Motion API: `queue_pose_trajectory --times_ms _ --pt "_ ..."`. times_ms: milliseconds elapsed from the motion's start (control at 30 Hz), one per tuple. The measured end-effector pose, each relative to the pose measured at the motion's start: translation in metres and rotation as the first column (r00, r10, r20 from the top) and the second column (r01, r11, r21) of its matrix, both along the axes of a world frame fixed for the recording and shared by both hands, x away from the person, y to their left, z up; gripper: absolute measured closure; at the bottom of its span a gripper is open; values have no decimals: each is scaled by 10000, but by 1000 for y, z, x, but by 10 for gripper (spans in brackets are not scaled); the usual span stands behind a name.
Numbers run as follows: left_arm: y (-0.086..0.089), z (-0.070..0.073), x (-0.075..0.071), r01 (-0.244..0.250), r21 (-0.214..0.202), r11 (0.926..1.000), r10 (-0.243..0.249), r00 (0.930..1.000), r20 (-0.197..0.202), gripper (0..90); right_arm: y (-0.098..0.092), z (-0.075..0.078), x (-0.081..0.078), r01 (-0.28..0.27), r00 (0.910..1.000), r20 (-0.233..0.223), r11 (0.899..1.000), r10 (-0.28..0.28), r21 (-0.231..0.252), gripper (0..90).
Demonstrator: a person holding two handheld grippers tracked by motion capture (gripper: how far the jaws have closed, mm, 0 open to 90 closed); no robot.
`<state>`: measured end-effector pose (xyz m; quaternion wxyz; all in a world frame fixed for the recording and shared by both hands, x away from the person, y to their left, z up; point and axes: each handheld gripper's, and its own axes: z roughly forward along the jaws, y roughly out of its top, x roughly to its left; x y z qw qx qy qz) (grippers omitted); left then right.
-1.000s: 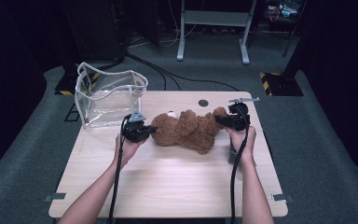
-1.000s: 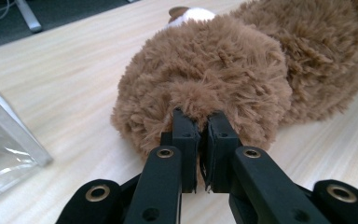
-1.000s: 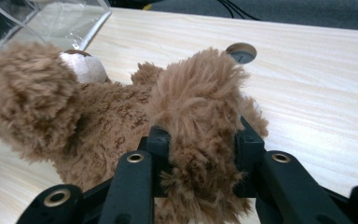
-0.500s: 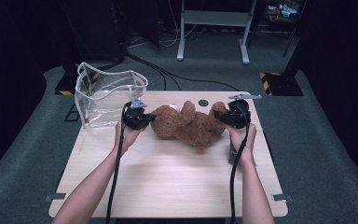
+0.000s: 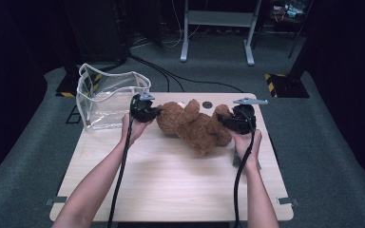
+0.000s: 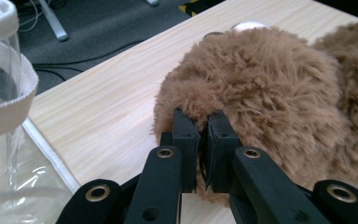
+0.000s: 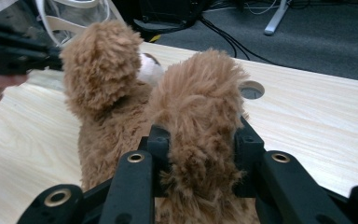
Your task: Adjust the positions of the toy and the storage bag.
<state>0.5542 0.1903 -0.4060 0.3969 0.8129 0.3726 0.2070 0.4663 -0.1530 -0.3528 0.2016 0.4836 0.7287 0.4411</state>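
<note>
Carrying the teddy bear (image 5: 192, 126) toward the clear bag (image 5: 105, 97) is best done level. The left gripper (image 6: 200, 133) is pinched nearly shut on head fur; the right gripper (image 7: 200, 149) is clamped around a leg, so both holds should be kept firm.

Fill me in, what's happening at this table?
A person holds a brown teddy bear between two handheld grippers. The left gripper is pinched shut on fur at the head end; the right gripper clamps a limb at the other end. In the high view the bear looks partly raised off the wooden table. A clear plastic bag stands open at the table's far left corner, beside the left gripper, likely the bear's destination.
</note>
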Motion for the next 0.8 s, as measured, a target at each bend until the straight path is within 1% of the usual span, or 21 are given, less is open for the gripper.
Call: queue_pose_trajectory --times_ms 100,133,200,233,267,333,367,400,433,467,500,533,567,600,633,700,733,800 --pt "-4 2 7 17 196 9998 -16 10000 -33 849 2 -2 -5 -59 10000 16 10000 59 63 670" --pt "-7 2 10 -40 129 9999 41 10000 -50 849 2 -3 -7 -81 10000 39 9999 81 66 670" --pt "-12 3 15 -88 240 9997 90 9999 -114 849 4 -5 -10 -129 9999 -20 9999 129 81 670" --pt "-15 2 17 -56 415 9991 65 9998 -212 849 4 -7 -10 -132 9999 -59 9999 132 107 670" --pt "-17 1 19 -39 535 9986 52 9997 -246 848 5 -9 -11 -131 9998 -137 9998 133 149 669" --pt "-21 -5 22 -93 674 9977 128 9986 -514 844 6 -15 -12 -141 9995 -273 9998 145 157 668" --pt "-22 -10 24 -164 648 9978 204 9979 -612 840 7 -18 -13 -171 9993 -341 9997 176 150 668" --pt "-22 -14 25 -189 660 9976 242 9964 -818 829 8 -21 -13 -171 9989 -440 9997 178 174 667" --pt "-22 -19 26 -200 581 9981 255 9951 -960 813 8 -25 -13 -176 9984 -535 9998 183 137 666" --pt "-22 -23 25 -220 493 9985 272 9937 -1088 791 9 -29 -13 -188 9976 -662 9997 198 154 665" --pt "-20 -25 24 -322 431 9986 370 9927 -1145 733 10 -32 -13 -199 9971 -733 9997 209 131 664" --pt "-17 -26 23 -321 329 9989 359 9917 -1231 674 10 -35 -14 -238 9966 -783 9996 249 147 664" --pt "-14 -27 22 -361 244 9991 390 9909 -1285 637 10 -38 -14 -260 9965 -792 9995 272 172 663" --pt "-10 -28 20 -466 177 9988 484 9907 -1269 582 10 -39 -15 -239 9964 -810 9995 256 225 662" --pt "-7 -28 18 -520 91 9986 528 9895 -1346 513 10 -40 -15 -290 9960 -840 9993 310 256 660" --pt "-2 -29 12 -436 153 9989 454 9888 -1422 414 10 -41 -16 -300 9953 -916 9990 329 333 657" --pt "-2 -30 7 -458 -19 9989 450 9879 -1483 373 11 -41 -17 -319 9955 -881 9990 346 321 655" --pt "0 -30 -2 -349 -121 9993 330 9908 -1313 345 13 -43 -17 -389 9946 -947 9986 422 356 653"
